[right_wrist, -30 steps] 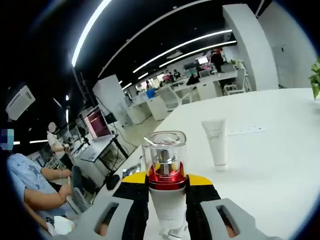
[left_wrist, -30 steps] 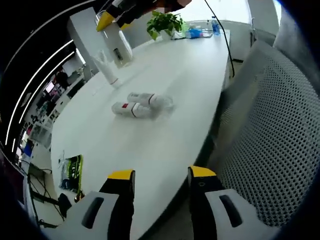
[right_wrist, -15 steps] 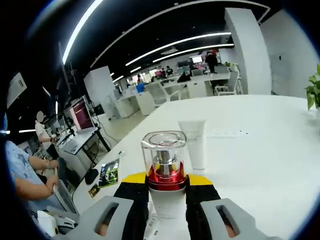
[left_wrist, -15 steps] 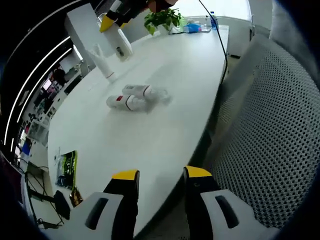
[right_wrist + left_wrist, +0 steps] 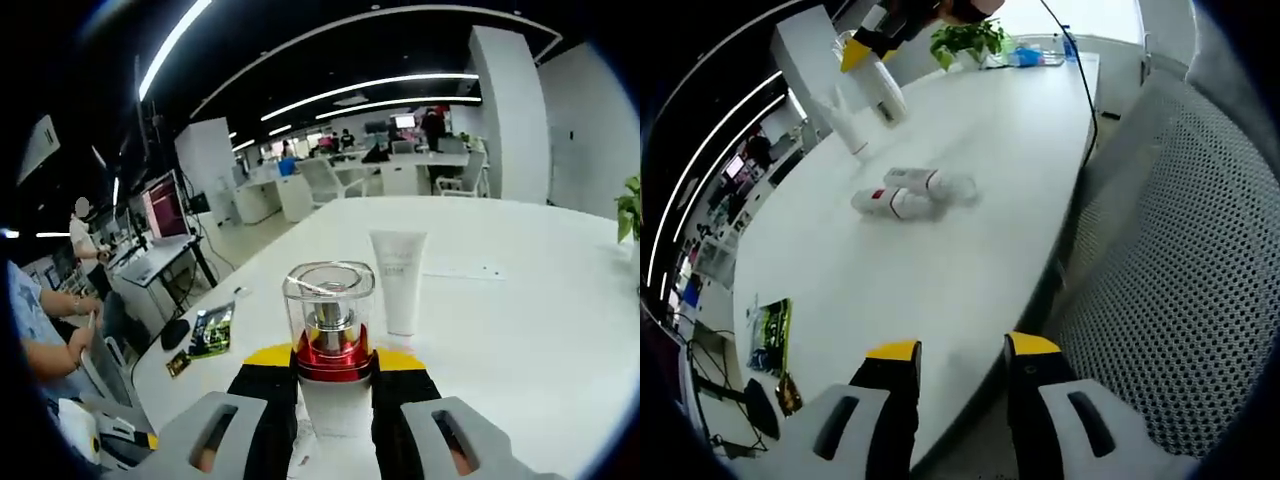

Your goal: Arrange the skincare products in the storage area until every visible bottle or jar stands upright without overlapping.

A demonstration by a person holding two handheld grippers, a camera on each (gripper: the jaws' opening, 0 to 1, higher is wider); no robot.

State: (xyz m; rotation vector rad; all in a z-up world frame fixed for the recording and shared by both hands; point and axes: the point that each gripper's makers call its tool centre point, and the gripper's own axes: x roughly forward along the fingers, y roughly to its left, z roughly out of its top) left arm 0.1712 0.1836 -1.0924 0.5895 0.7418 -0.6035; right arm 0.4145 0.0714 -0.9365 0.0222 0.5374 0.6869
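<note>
The right gripper (image 5: 335, 385) pinched a red-collared pump bottle (image 5: 329, 330) upright, likely to stand it near the white tube (image 5: 399, 280). The left gripper (image 5: 958, 352) hung spread; 2 bottles (image 5: 910, 195) lay farther off.

No legible text, brand, number or sign in either view.

Left gripper view: the two bottles (image 5: 912, 194) lying on the bench (image 5: 970, 150) carry small red marks on their white bodies; too small and blurred to read.

Right gripper view: the white tube (image 5: 398, 280) standing on the bench shows a faint grey band of print near its upper part; not readable. The pump bottle (image 5: 331, 352) held between the jaws shows dark print low on its white body, too blurred to read. The packet (image 5: 205, 331) lying flat near the bench edge has coloured graphics; no letters can be made out.
</note>
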